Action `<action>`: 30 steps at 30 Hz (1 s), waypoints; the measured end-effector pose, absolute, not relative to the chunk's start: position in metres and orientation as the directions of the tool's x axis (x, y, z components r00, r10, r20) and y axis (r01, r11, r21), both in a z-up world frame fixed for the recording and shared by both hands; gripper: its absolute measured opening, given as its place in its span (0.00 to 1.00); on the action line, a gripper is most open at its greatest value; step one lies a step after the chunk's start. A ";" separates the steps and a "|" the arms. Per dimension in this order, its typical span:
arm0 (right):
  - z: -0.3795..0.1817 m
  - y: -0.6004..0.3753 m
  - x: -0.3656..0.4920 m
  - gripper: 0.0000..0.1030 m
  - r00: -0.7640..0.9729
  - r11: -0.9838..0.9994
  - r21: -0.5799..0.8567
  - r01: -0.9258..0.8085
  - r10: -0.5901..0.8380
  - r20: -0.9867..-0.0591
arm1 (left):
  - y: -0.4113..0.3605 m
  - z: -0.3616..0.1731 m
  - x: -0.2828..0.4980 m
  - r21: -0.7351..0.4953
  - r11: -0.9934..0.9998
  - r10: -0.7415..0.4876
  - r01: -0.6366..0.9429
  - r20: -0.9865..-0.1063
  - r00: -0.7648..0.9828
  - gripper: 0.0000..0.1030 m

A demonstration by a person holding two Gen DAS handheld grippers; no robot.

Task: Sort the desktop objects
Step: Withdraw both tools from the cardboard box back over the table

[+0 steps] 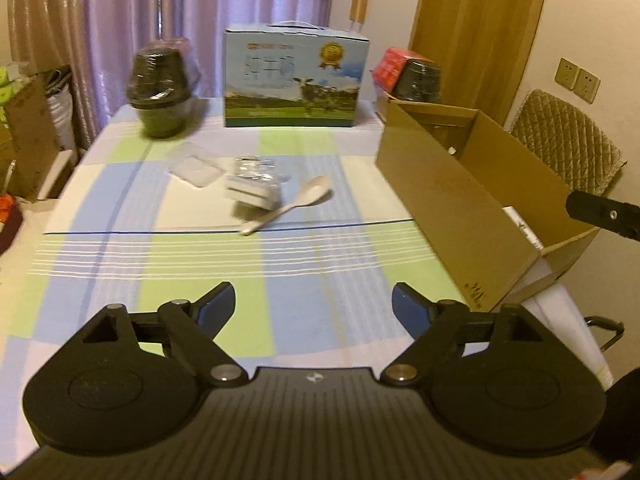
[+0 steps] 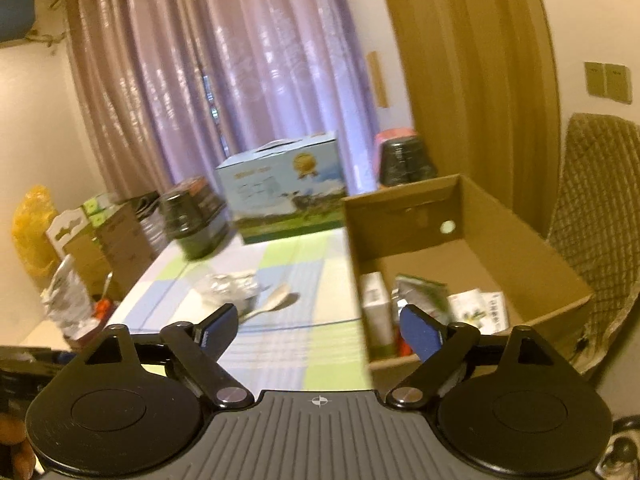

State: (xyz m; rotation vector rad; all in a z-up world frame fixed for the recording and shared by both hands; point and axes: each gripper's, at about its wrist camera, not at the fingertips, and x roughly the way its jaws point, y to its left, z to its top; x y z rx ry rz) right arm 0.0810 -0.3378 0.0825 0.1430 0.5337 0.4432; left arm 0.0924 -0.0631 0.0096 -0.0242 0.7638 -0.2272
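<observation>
Blue-padded jaws stood spread and empty on both tools: the left gripper (image 1: 313, 300) hung over the checked table (image 1: 120, 208), the right gripper (image 2: 318, 326) straddled the near wall of the cardboard box (image 2: 472, 248). Beyond them lay the pale spoon (image 1: 296, 202), touching a crinkly foil packet (image 1: 256, 184), with a clear lid (image 1: 196, 168) just beside. A careless pinch could have dragged spoon and packet together (foil slips, I'd guess), or the right tool could have knocked the box wall.

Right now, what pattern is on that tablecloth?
The tablecloth is checked in pale blue, light green and cream, crossed by thin white stripes; the left wrist view shows it best.
</observation>
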 end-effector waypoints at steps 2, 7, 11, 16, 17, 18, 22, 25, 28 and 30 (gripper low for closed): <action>0.085 -0.326 0.071 0.88 0.762 0.889 0.240 -0.389 0.458 -0.458 | -0.051 0.013 0.084 -0.095 0.976 -0.207 0.196 -0.688 0.695 0.87; 0.084 -0.301 0.047 0.91 0.745 0.876 0.213 -0.432 0.480 -0.463 | -0.027 0.019 0.062 -0.060 0.980 -0.179 0.190 -0.686 0.705 0.93; 0.083 -0.289 0.032 0.97 0.726 0.869 0.222 -0.443 0.493 -0.479 | -0.009 0.023 0.047 -0.063 0.984 -0.165 0.168 -0.681 0.713 0.95; 0.086 -0.277 0.015 0.98 0.717 0.862 0.178 -0.476 0.497 -0.490 | 0.006 0.032 0.030 -0.064 0.986 -0.155 0.151 -0.663 0.733 0.97; 0.087 -0.274 0.013 0.98 0.711 0.857 0.173 -0.485 0.501 -0.493 | 0.008 0.033 0.027 -0.063 0.987 -0.152 0.148 -0.659 0.737 0.97; 0.087 -0.271 0.011 0.98 0.705 0.852 0.165 -0.498 0.508 -0.495 | 0.010 0.035 0.024 -0.064 0.988 -0.149 0.143 -0.654 0.742 0.98; 0.091 -0.261 0.007 0.98 0.689 0.825 0.128 -0.551 0.536 -0.487 | 0.015 0.039 0.024 -0.062 0.990 -0.139 0.130 -0.651 0.746 0.99; 0.092 -0.257 0.012 0.98 0.675 0.800 0.107 -0.590 0.562 -0.478 | 0.012 0.042 0.028 -0.039 0.988 -0.137 0.148 -0.651 0.746 0.99; 0.093 -0.254 0.026 0.98 0.658 0.781 0.089 -0.619 0.577 -0.484 | 0.003 0.047 0.036 0.005 0.985 -0.126 0.170 -0.652 0.748 0.99; 0.099 -0.254 0.037 0.98 0.670 0.787 0.066 -0.613 0.562 -0.485 | -0.002 0.050 0.042 0.031 0.983 -0.116 0.180 -0.654 0.747 0.99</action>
